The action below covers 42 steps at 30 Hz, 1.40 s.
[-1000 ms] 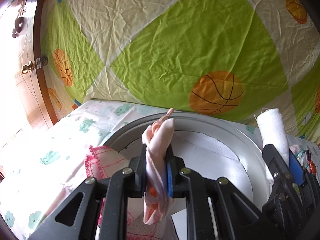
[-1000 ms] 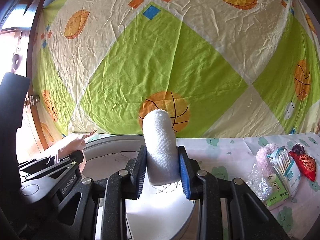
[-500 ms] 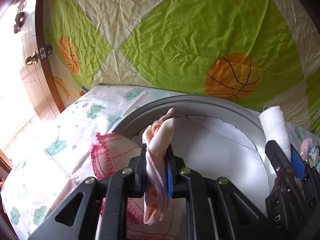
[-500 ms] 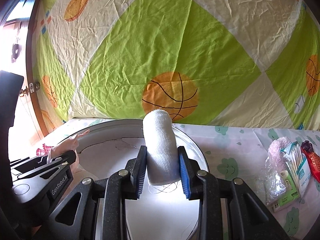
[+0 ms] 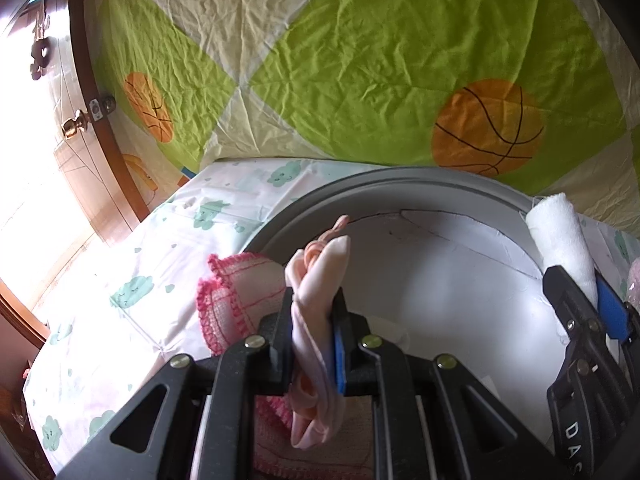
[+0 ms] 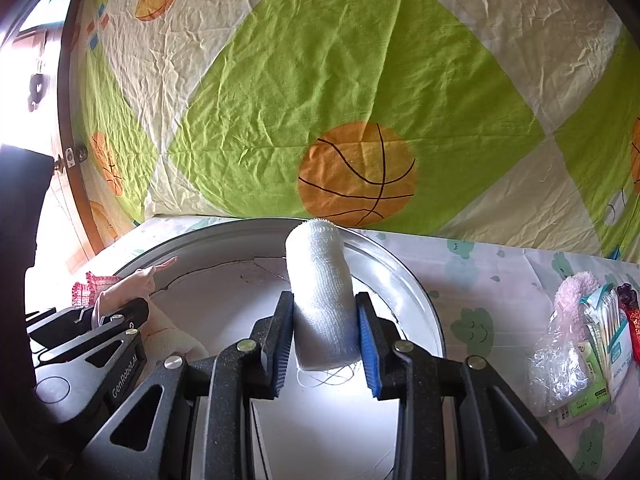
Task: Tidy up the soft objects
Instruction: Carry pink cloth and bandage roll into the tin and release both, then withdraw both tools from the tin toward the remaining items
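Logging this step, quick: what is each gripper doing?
Left gripper: shut on the pink cloth.
Right gripper: shut on the white roll.

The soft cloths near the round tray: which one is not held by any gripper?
The pink crocheted cloth, draped over the tray's left rim. The pale pink cloth is in the left gripper, the white roll in the right gripper.
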Each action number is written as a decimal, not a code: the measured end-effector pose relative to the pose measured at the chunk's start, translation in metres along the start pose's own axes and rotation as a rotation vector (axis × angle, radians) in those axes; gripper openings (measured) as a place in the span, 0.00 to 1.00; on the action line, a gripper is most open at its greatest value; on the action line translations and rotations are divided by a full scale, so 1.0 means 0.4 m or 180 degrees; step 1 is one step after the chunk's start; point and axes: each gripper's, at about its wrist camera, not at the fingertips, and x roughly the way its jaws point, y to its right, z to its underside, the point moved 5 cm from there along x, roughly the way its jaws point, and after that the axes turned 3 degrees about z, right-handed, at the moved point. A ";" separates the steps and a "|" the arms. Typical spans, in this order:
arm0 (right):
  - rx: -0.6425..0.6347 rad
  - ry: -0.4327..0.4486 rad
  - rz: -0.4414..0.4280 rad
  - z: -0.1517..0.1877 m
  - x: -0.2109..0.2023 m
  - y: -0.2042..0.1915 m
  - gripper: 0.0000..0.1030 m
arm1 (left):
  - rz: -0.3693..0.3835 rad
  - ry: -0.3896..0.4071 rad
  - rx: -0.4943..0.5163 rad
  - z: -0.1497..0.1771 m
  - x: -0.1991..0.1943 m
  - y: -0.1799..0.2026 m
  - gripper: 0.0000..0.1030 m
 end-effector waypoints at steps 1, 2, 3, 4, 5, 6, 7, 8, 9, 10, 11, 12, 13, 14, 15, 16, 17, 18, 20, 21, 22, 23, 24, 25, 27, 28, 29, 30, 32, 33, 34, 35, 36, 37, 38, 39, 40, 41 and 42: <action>-0.0006 -0.0007 -0.0003 0.000 0.000 0.001 0.32 | -0.0012 -0.0009 0.0005 0.000 0.001 0.000 0.13; -0.0013 -0.0013 -0.0005 0.001 0.001 0.000 0.32 | -0.0017 -0.0008 0.0007 0.000 0.001 0.000 0.13; -0.0020 -0.0020 -0.0013 0.001 0.002 -0.001 0.32 | -0.0023 -0.0007 0.0010 0.000 0.000 0.000 0.13; -0.0024 -0.0022 -0.0023 0.002 0.001 -0.001 0.33 | -0.0030 -0.0007 0.0010 0.001 -0.001 0.000 0.16; -0.0027 -0.0021 -0.0034 0.002 0.001 -0.002 0.33 | -0.0036 -0.0006 0.0003 0.001 -0.001 -0.002 0.18; -0.0030 -0.0015 -0.0046 0.002 0.000 -0.003 0.33 | -0.0033 0.0007 -0.0011 0.000 -0.004 -0.003 0.19; -0.0035 -0.0004 -0.0063 0.002 -0.002 -0.004 0.33 | -0.0037 0.0022 -0.0018 -0.002 -0.007 -0.004 0.30; -0.0042 0.0013 -0.0073 0.001 -0.005 -0.006 0.33 | -0.0067 0.0022 -0.0021 -0.002 -0.008 -0.006 0.48; -0.0050 0.0039 -0.0076 0.001 -0.009 -0.007 0.33 | -0.0077 0.0045 -0.0039 -0.003 -0.014 -0.007 0.59; -0.0057 0.0065 -0.0076 0.000 -0.014 -0.008 0.34 | -0.0067 0.0099 -0.0072 -0.007 -0.024 -0.010 0.77; -0.0071 0.0096 -0.0075 0.000 -0.019 -0.010 0.41 | -0.0048 0.0170 -0.0101 -0.011 -0.035 -0.012 0.85; -0.0076 0.0130 -0.0034 -0.001 -0.025 -0.008 0.42 | -0.0126 0.0234 -0.0122 -0.014 -0.046 -0.016 0.88; -0.0066 0.0162 -0.0001 -0.002 -0.031 -0.004 0.50 | -0.0234 0.0292 -0.0137 -0.017 -0.053 -0.021 0.92; -0.0033 0.0205 0.0022 -0.003 -0.039 0.003 0.59 | -0.0318 0.0336 -0.0158 -0.020 -0.058 -0.027 0.95; 0.0014 0.0250 0.0026 -0.004 -0.047 0.011 0.65 | -0.0365 0.0370 -0.0205 -0.023 -0.062 -0.035 0.96; 0.0067 0.0302 0.0014 -0.005 -0.054 0.020 0.74 | -0.0379 0.0395 -0.0280 -0.024 -0.066 -0.044 0.97; 0.0106 0.0354 0.0008 -0.007 -0.063 0.027 0.76 | -0.0378 0.0417 -0.0368 -0.025 -0.070 -0.054 0.97; 0.0119 0.0396 0.0029 -0.008 -0.070 0.032 0.76 | -0.0385 0.0431 -0.0450 -0.025 -0.071 -0.063 0.97; 0.0072 0.0404 0.0111 -0.010 -0.077 0.037 0.76 | -0.0433 0.0484 -0.0565 -0.025 -0.077 -0.079 0.97; 0.0051 0.0391 0.0151 -0.010 -0.078 0.040 0.76 | -0.0469 0.0532 -0.0603 -0.025 -0.081 -0.084 0.97; 0.0050 0.0383 0.0180 -0.009 -0.079 0.045 0.76 | -0.0504 0.0592 -0.0640 -0.026 -0.088 -0.089 0.97; 0.0072 0.0377 0.0195 -0.007 -0.081 0.053 0.76 | -0.0523 0.0654 -0.0676 -0.026 -0.094 -0.093 0.97; 0.0103 0.0361 0.0195 -0.006 -0.082 0.062 0.76 | -0.0523 0.0711 -0.0713 -0.026 -0.102 -0.095 0.97; 0.0132 0.0346 0.0200 -0.002 -0.084 0.072 0.76 | -0.0508 0.0775 -0.0745 -0.025 -0.110 -0.095 0.97; 0.0177 0.0331 0.0239 0.004 -0.090 0.091 0.76 | -0.0485 0.0910 -0.0788 -0.023 -0.129 -0.092 0.97; 0.0188 0.0325 0.0263 0.009 -0.092 0.099 0.76 | -0.0467 0.0980 -0.0800 -0.022 -0.139 -0.088 0.97; 0.0196 0.0323 0.0281 0.011 -0.095 0.107 0.76 | -0.0457 0.1047 -0.0798 -0.021 -0.148 -0.082 0.97; 0.0206 0.0321 0.0296 0.013 -0.098 0.116 0.76 | -0.0453 0.1115 -0.0780 -0.019 -0.157 -0.075 0.97; 0.0236 0.0319 0.0326 0.017 -0.105 0.130 0.76 | -0.0464 0.1246 -0.0720 -0.017 -0.175 -0.057 0.97; 0.0256 0.0323 0.0347 0.019 -0.110 0.140 0.76 | -0.0465 0.1308 -0.0688 -0.014 -0.182 -0.047 0.97; 0.0276 0.0330 0.0374 0.021 -0.115 0.149 0.76 | -0.0455 0.1367 -0.0656 -0.012 -0.189 -0.037 0.97; 0.0299 0.0337 0.0399 0.022 -0.120 0.159 0.76 | -0.0440 0.1421 -0.0626 -0.008 -0.199 -0.027 0.97; 0.0326 0.0345 0.0430 0.024 -0.125 0.171 0.76 | -0.0419 0.1466 -0.0598 -0.005 -0.206 -0.017 0.97; 0.0348 0.0344 0.0456 0.025 -0.128 0.182 0.76 | -0.0384 0.1502 -0.0573 -0.003 -0.212 -0.007 0.97; 0.0366 0.0332 0.0483 0.026 -0.130 0.193 0.76 | -0.0333 0.1524 -0.0549 -0.001 -0.217 0.003 0.97; 0.0387 0.0312 0.0514 0.029 -0.131 0.205 0.76 | -0.0280 0.1537 -0.0526 0.003 -0.221 0.014 0.97; 0.0411 0.0294 0.0540 0.031 -0.132 0.216 0.76 | -0.0234 0.1558 -0.0506 0.006 -0.226 0.023 0.97; 0.0445 0.0275 0.0568 0.034 -0.134 0.229 0.76 | -0.0196 0.1577 -0.0493 0.010 -0.232 0.033 0.97; 0.0484 0.0261 0.0594 0.037 -0.137 0.242 0.76 | -0.0157 0.1579 -0.0487 0.015 -0.235 0.042 0.97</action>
